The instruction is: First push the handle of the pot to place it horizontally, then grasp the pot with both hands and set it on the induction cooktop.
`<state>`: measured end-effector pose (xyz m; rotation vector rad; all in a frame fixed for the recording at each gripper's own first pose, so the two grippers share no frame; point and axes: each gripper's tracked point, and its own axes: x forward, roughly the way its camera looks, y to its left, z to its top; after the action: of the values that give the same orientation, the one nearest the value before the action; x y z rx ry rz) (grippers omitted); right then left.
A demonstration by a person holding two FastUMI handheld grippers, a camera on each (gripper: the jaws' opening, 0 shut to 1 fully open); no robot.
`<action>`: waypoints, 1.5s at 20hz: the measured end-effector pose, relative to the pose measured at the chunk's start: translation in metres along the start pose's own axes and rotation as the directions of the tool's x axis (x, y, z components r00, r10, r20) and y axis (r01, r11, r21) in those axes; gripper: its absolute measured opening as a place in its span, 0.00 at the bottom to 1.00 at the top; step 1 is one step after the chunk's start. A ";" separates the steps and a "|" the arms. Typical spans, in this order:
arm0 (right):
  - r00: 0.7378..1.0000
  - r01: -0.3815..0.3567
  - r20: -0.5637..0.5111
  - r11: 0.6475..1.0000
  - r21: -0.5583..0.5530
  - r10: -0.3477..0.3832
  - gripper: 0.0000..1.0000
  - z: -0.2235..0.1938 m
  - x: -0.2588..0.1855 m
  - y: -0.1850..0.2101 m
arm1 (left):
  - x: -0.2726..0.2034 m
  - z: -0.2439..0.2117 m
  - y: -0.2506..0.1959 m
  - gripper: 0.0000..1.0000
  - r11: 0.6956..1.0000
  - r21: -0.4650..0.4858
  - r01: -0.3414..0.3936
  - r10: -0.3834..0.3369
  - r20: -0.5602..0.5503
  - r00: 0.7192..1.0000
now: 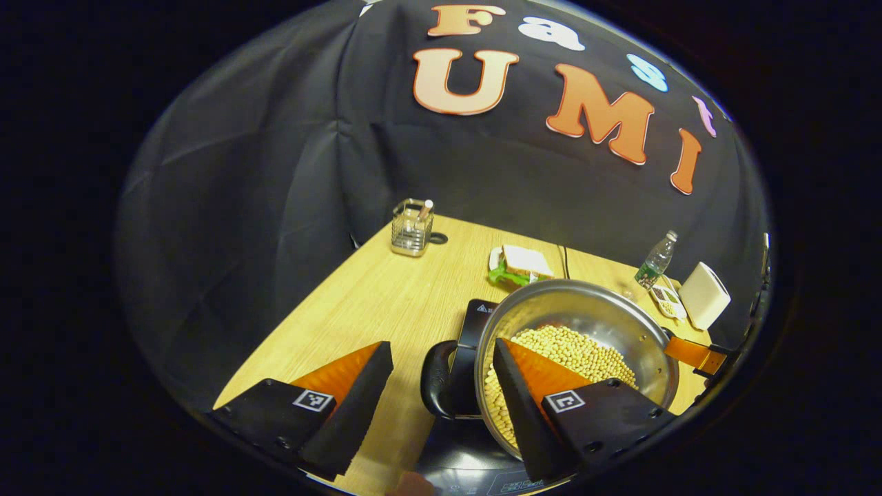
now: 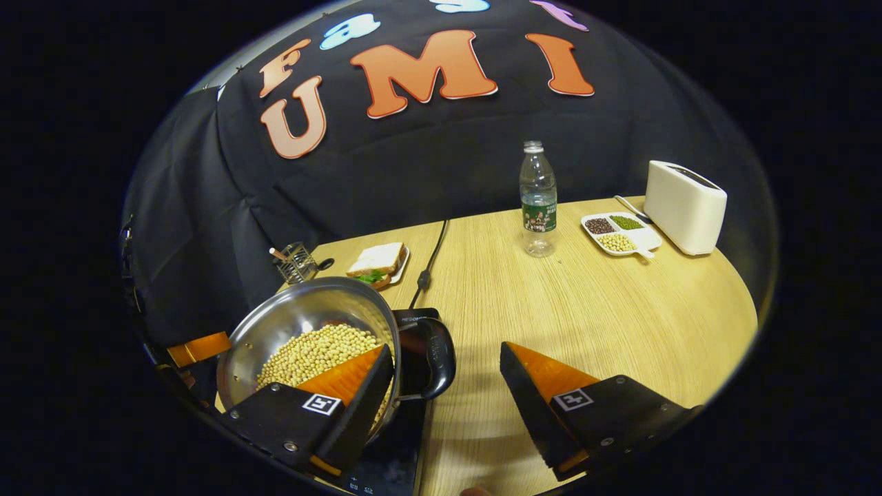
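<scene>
A steel pot (image 1: pixel 586 331) of beans sits on the cooktop (image 1: pixel 475 320). Both the left gripper (image 1: pixel 441 386) and right gripper (image 2: pixel 446 386) straddle its handles, jaws wide, gripping nothing.

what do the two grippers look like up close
In both views the grippers match. The left gripper and right gripper each have two wedge-shaped fingers tapering forward, mounted on dark blocks with visible screws. Each finger's block carries a small square black-and-white marker.

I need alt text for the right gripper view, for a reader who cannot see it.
An open claw straddles the black handle of a steel pot of soybeans on a cooktop. Behind, on the wooden table, are a water bottle and toaster.
</scene>
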<state>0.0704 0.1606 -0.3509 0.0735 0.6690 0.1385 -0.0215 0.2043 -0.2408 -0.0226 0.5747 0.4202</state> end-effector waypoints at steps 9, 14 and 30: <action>0.977 0.050 0.210 0.998 -0.032 -0.043 0.95 0.066 -0.080 -0.053 | -0.091 0.088 -0.060 0.98 0.999 0.039 0.024 -0.035 0.308 0.951; 0.937 0.039 0.350 0.998 -0.047 -0.020 0.95 0.112 -0.140 -0.070 | -0.138 0.120 -0.095 0.97 0.996 0.081 0.037 -0.068 0.426 0.902; 0.787 0.056 0.617 0.997 -0.057 -0.008 1.00 0.177 -0.267 -0.103 | -0.234 0.140 -0.228 0.97 0.944 0.169 0.284 -0.330 0.524 0.785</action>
<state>-0.0160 0.0143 -0.0603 0.0331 0.0014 0.0965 -0.0359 -0.0738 -0.0206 0.0810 0.0110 0.0673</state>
